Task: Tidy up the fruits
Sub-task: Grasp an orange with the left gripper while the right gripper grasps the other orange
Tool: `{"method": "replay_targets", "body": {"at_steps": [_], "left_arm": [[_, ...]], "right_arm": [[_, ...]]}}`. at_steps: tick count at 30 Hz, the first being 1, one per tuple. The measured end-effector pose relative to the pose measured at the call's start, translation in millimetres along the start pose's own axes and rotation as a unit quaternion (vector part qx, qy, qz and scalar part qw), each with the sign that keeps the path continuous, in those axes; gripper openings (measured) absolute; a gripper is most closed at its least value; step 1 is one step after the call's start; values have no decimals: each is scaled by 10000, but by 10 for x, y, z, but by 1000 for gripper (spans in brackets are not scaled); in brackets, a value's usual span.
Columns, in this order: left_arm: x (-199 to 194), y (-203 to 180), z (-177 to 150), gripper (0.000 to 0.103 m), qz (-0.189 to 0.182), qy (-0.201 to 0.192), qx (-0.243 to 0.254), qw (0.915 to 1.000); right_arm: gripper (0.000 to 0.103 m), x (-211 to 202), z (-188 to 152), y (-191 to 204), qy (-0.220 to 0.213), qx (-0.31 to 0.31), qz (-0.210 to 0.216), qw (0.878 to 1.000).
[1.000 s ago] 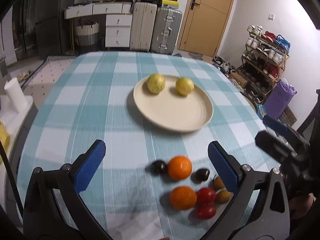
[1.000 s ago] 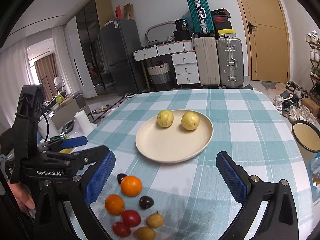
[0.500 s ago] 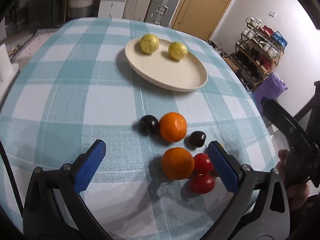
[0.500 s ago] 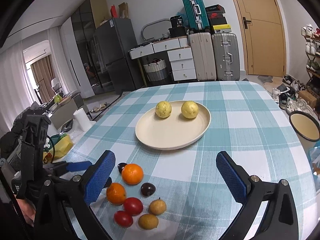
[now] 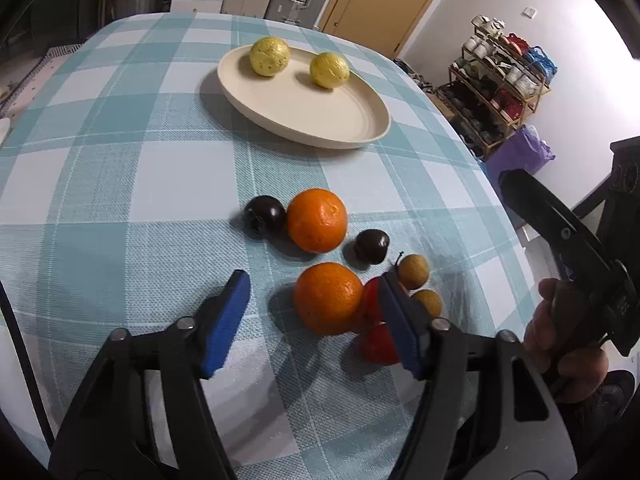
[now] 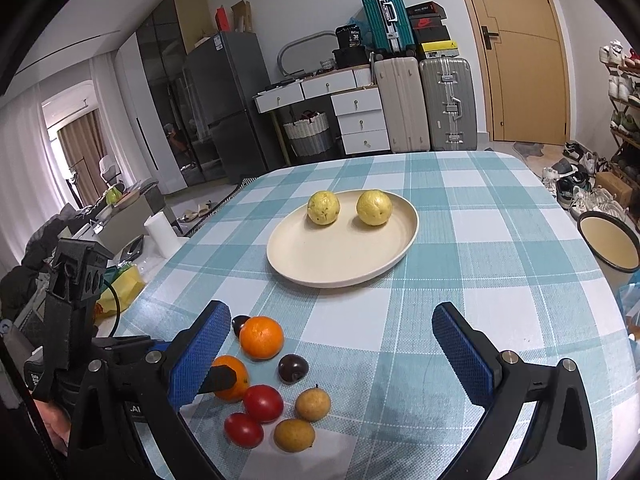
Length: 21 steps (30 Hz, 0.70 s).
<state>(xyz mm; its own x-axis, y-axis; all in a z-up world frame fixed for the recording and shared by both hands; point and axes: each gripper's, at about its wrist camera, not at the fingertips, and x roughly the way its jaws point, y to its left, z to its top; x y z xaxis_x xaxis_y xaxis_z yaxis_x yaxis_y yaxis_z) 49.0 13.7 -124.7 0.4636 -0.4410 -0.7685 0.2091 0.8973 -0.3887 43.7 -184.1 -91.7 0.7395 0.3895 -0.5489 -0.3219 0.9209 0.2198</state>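
Note:
A cream plate holds two yellow fruits. Nearer on the checked cloth lie two oranges, two dark plums, two red tomatoes and two small brown fruits. My left gripper is open, low over the cloth, its fingers on either side of the near orange without touching it. My right gripper is open and empty, above the cloth right of the fruit pile.
The table's right edge is close to the fruit pile. Off the table stand a shoe rack, suitcases, white drawers, a fridge and a round basin.
My left gripper has dropped and moved forward to the fruit pile, and its fingers have narrowed around the near orange. My right gripper has hardly moved.

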Motion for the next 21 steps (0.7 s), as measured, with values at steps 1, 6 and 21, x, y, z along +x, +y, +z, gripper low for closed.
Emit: {"method": "replay_targets", "body": {"at_steps": [1, 6, 21], "left_arm": [[2, 2, -3, 53, -34, 15, -2, 10000], [19, 0, -21, 35, -267, 90, 35, 9996], [-178, 120, -15, 33, -318, -187, -120, 9992]], "right_arm": [[103, 2, -4, -2, 2, 2, -1, 10000], [103, 1, -11, -2, 2, 2, 1, 10000], [103, 29, -57, -3, 74, 62, 117, 9999]]}}
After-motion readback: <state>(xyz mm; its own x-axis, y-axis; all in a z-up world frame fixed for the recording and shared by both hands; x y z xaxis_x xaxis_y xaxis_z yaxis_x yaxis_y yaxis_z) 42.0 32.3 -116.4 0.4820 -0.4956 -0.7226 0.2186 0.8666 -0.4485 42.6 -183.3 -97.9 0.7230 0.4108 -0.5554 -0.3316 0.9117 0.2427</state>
